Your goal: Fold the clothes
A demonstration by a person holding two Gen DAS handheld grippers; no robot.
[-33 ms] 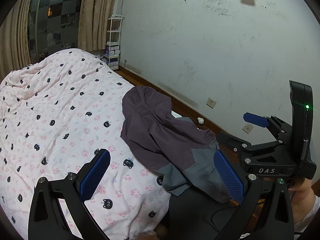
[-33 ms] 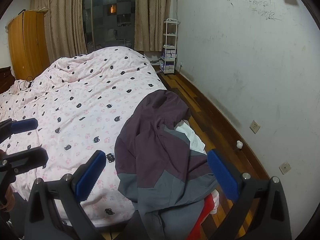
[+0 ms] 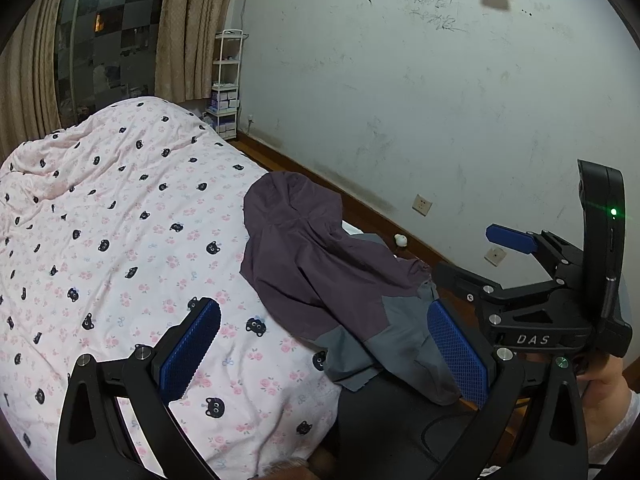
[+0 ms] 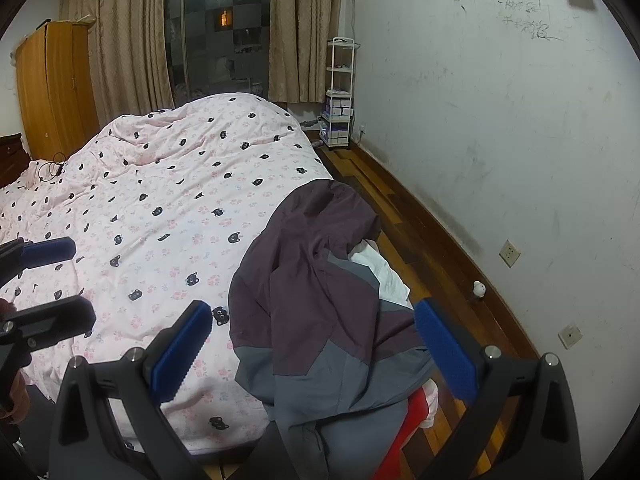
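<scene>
1. Left gripper: jaws were spread wide, nothing between the blue pads; it hung above the near bed edge, w/ the jacket's grey hem framed between its fingers.
2. Right gripper: also spread wide & empty, held over the jacket's lower part; seen from the left wrist view it sat at the far right, a hand behind it.
3. Jacket: purple top w/ grey lower panels, hood toward the far end. It lay crumpled & unfolded on the bed's right-hand edge, the grey part drooping off the near corner toward the floor.
4. Handling (judged): thin, soft shell-type fabric, light, prob. a bit slick; it would sag & slide rather than hold a crease, so pinch deep on a double layer or seam, not a single loose ply.
5. Where to grip (judged): hem corners or shoulder seams, one per gripper, to spread it flat on the bed cover before any fold. The overhanging grey part could drag the rest off the edge.
6. Beneath/beside: white cloth showed under the jacket's right side; something red lay under the hanging hem, what it was couldn't be told.
7. Beyond: wood floor, white shelf rack by the wall.
</scene>
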